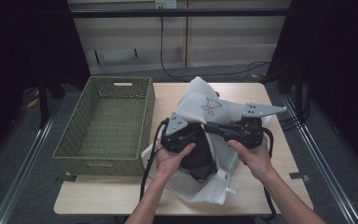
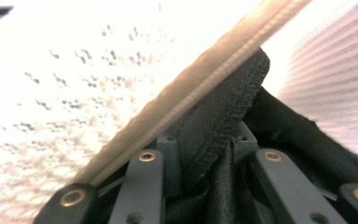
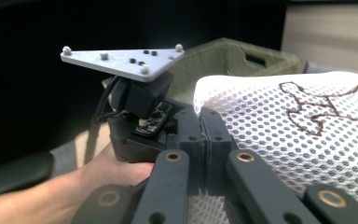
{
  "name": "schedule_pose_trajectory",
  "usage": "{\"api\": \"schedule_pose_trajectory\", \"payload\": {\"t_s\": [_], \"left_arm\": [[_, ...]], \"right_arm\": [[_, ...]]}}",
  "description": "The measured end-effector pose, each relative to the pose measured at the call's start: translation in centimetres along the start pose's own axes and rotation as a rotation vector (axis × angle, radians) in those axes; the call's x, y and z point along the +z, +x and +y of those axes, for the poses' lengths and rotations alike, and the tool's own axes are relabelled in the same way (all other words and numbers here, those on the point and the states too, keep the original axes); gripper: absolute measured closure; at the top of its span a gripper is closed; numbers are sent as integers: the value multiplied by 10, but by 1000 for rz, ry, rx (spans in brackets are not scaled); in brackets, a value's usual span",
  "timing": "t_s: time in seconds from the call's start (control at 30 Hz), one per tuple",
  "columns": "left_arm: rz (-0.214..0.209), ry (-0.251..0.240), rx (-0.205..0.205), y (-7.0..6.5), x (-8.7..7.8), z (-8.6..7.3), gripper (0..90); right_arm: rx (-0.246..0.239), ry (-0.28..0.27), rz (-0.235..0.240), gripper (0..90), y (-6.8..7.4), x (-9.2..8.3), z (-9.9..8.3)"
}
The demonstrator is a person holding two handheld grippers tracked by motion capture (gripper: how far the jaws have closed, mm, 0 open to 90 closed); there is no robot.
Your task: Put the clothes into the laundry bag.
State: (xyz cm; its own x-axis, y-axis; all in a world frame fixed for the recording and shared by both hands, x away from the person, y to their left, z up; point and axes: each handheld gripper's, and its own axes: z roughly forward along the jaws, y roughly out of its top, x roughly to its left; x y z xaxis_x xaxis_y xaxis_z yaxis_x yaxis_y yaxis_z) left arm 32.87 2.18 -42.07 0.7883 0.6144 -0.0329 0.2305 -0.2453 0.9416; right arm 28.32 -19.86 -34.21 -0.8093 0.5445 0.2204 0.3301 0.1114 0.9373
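— Nearest the table edge [image 1: 98, 198]?
— Two forearms coming in from below, a hand on each gripper. White mesh laundry bag [image 1: 200, 105] lifted over the middle of the table, its lower corner trailing toward the near edge, dark garment [image 1: 198, 161] hanging out at the mouth.
— Left gripper [image 1: 179, 135]?
— Jaws pinched on the dark garment [image 2: 223, 121], right beside the bag's pale zipper seam [image 2: 205, 88]; narrow gap between them, stuffed with black fabric.
— Right gripper [image 1: 214, 127]?
— Lying level, pointing toward the left one. Jaws pressed fully together, meeting at the bag's mesh edge [image 3: 279, 126]; cannot tell for certain how much mesh is caught between them. Left gripper [image 3: 140, 116] just beyond, grey three-cornered plate on top.
— Farther off?
— Brown stitched figure [image 1: 211, 106] on the bag's upper face. Green woven basket [image 1: 105, 123] on the table's left side, just beside the bag. Behind the table, black cable [image 1: 205, 72] across the floor.
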Motion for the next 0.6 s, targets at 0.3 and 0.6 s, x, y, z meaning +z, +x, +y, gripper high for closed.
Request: {"api": "schedule_pose_trajectory", "payload": {"t_s": [0.3, 0.6], "left_arm": [[-6, 103, 33, -6, 37, -37, 657], [-67, 87, 2, 1, 30, -45, 466]], "right_arm": [[77, 115, -56, 888, -25, 5, -51], [87, 170, -87, 887, -33, 11, -69]]}}
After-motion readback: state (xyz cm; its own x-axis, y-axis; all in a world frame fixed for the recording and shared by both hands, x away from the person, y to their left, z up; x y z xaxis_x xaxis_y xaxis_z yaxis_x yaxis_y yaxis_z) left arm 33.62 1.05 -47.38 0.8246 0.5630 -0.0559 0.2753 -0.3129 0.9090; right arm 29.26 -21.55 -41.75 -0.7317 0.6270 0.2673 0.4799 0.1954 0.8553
